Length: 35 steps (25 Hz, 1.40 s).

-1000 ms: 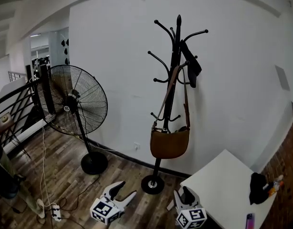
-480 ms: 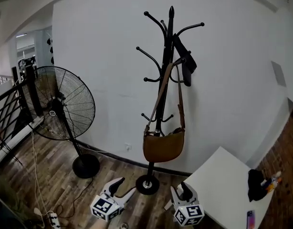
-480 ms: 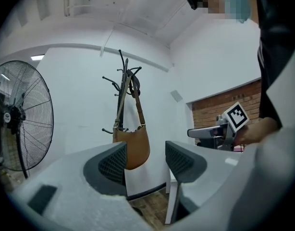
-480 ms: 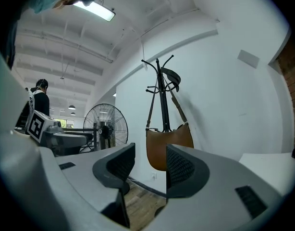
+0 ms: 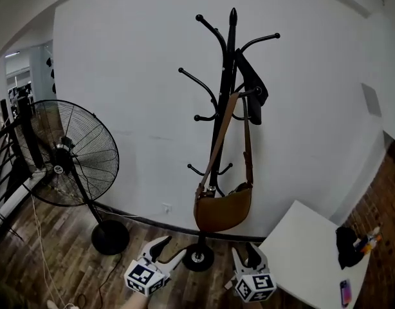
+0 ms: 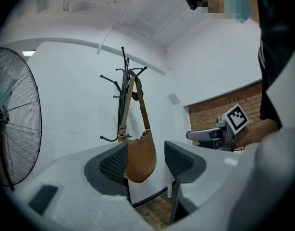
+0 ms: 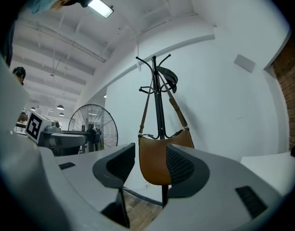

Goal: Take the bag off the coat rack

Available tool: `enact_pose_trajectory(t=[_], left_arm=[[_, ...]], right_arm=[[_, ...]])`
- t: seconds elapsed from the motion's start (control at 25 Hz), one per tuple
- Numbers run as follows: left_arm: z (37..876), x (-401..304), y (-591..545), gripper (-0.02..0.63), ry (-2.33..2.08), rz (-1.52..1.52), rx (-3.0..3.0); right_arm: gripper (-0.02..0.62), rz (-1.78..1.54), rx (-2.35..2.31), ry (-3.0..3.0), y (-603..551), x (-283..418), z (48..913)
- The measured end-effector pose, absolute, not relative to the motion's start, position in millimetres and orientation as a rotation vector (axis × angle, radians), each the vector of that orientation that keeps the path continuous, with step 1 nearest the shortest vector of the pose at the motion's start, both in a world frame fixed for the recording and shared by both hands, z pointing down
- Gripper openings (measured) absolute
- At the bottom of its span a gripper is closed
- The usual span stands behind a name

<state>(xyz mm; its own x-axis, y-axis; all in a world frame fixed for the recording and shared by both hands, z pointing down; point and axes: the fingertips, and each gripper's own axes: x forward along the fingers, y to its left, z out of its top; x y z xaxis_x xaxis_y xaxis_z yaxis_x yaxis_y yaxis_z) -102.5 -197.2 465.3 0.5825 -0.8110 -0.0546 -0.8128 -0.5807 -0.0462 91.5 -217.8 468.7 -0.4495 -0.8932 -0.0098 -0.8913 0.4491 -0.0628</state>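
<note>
1. Two grippers are held low and side by side, pointing level toward the wall. The left gripper (image 5: 168, 250) has its jaws spread wide, with nothing touching the pads.
2. The right gripper (image 5: 247, 256) has just been opening its jaws. They stand wide and grip nothing.
3. The brown bag (image 5: 223, 208) hangs ahead of both grippers, well apart from them. Its strap (image 5: 247, 140) is looped over a hook of the black coat rack (image 5: 229, 76), and its body rests low against the pole.
4. A dark item (image 5: 252, 85) hangs from an upper hook.
5. A standing fan (image 5: 75, 153) is left of the rack, and a white table (image 5: 307, 250) is at its right.
</note>
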Motion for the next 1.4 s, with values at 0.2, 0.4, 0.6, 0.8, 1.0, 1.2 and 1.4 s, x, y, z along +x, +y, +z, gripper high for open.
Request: enact_pose_trajectory(t=[0.2,0.4,0.6,0.8,1.0,1.2,1.4], left_arm=[[462,-115,-224,0.230,1.307,0.033,-2.758],[460,-120,-247,0.230,1.254,0.044,-2.779],[453,-114,-273,0.230,1.252,0.060,-2.776],[443,-98,-308,0.230,1.289,0.050,-2.714],[434,-80,-340,0.230,1.339,0.038,-2.657],[416,-69,-366,0.230,1.383,0.037,-2.577],[400,-64,-387,0.232,1.452,0.020,-2.523]], right_arm=[[0.184,-0.050,-1.691,2.576,-236,78,464],[0.183,-0.023,-1.749,2.536,-253,75,461],[0.184,0.033,-1.773,2.510,-282,87,447],[0.183,0.090,-1.726,2.520,-325,101,428],[0.183,0.119,-1.672,2.561,-365,118,416],[0.183,0.152,-1.623,2.588,-400,132,404],[0.183,0.189,-1.570,2.596,-429,138,392]])
